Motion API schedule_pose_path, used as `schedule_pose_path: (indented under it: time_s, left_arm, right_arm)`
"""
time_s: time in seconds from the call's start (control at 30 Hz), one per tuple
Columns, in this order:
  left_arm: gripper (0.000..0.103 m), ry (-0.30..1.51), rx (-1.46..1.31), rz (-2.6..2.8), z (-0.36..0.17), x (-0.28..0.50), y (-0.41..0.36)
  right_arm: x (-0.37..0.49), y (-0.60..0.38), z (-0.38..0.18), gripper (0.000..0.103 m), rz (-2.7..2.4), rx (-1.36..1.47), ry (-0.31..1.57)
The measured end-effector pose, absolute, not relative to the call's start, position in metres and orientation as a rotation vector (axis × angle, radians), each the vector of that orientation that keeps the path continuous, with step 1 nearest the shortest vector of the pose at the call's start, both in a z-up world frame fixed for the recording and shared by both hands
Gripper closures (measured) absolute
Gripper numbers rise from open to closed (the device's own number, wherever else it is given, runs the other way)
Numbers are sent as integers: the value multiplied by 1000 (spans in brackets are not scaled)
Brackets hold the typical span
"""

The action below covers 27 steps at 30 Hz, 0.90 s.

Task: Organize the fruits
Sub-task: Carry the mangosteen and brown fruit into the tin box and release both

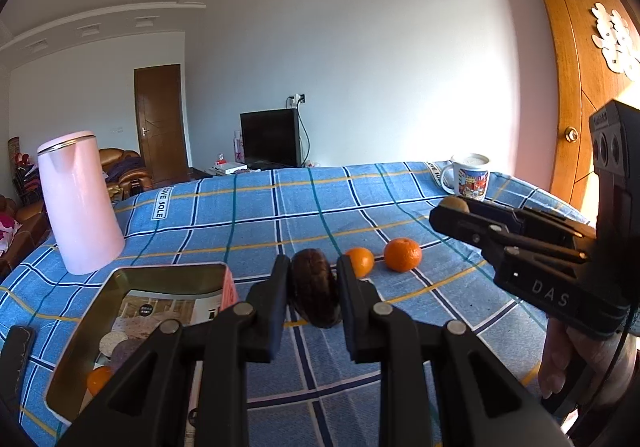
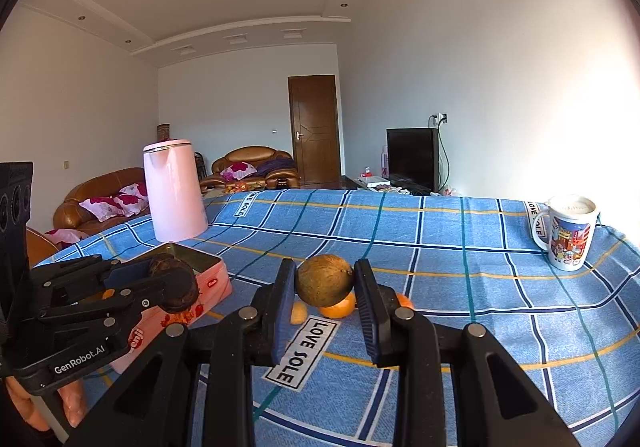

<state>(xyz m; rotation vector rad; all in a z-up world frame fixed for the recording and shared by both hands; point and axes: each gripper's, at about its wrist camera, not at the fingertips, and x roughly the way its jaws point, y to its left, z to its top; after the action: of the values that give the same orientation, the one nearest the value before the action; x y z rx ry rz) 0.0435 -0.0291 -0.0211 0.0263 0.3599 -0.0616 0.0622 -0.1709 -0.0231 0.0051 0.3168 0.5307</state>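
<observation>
My left gripper is shut on a dark brown, bumpy-skinned fruit, held above the blue checked tablecloth. Just left of it lies an open pink tin with an orange inside. Two more oranges rest on the cloth beyond the held fruit. My right gripper is shut on a round brown kiwi-like fruit, lifted over those oranges. In the right wrist view, the left gripper with its dark fruit hangs over the tin.
A tall pink kettle stands behind the tin at the table's far left. A printed mug sits at the far right edge. A dark phone lies at the near left. Sofas, a television and doors lie beyond the table.
</observation>
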Motion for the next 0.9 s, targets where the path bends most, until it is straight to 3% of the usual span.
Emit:
schedule_pose_path:
  time_s: [0.43, 0.9]
  left_arm:
    - [78, 354, -57, 88, -18, 3, 57]
    - [78, 429, -149, 180, -46, -3, 120]
  right_arm:
    - [37, -94, -9, 72, 774, -40, 358]
    - [19, 7, -35, 71, 934, -217, 477]
